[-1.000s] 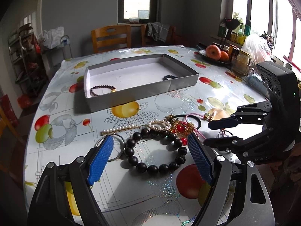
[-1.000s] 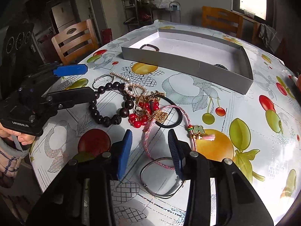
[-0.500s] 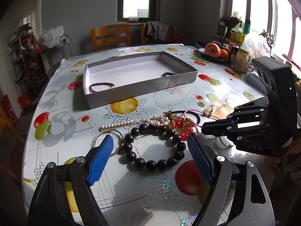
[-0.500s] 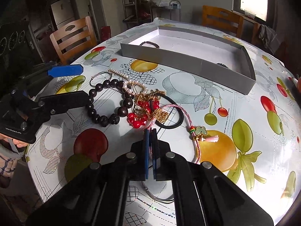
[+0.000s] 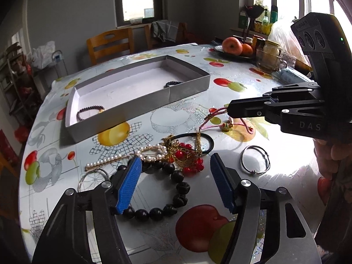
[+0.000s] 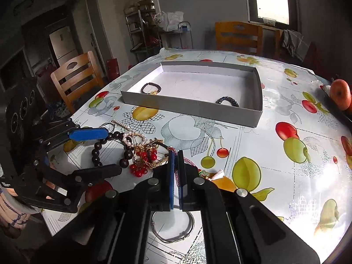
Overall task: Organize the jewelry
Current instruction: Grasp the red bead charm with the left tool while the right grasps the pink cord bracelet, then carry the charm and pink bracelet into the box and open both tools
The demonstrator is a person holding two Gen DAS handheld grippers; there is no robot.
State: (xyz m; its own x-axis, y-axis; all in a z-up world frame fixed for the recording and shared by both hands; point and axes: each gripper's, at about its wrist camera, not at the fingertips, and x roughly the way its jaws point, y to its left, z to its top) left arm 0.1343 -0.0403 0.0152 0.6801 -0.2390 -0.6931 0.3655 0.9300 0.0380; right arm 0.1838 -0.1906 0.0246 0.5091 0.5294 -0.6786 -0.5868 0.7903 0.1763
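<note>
My left gripper (image 5: 173,180) hangs with fingers wide over the black bead bracelet (image 5: 176,189) at 6 o'clock on the worktop (image 5: 220,101). At 3 o'clock my right gripper (image 6: 175,165), marked "DAS", pinches the pink cord bracelet (image 5: 220,121), lifted off the jewelry pile (image 5: 176,151).

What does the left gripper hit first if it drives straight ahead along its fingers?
Probably the dark bead bracelet lying between the left gripper's open fingers, then the tangled red and gold jewelry just beyond. Depth is uncertain.

Fruit-print table (image 5: 248,92) — grey tray (image 5: 140,101), jewelry heap (image 5: 171,154), bangle (image 5: 255,161).
</note>
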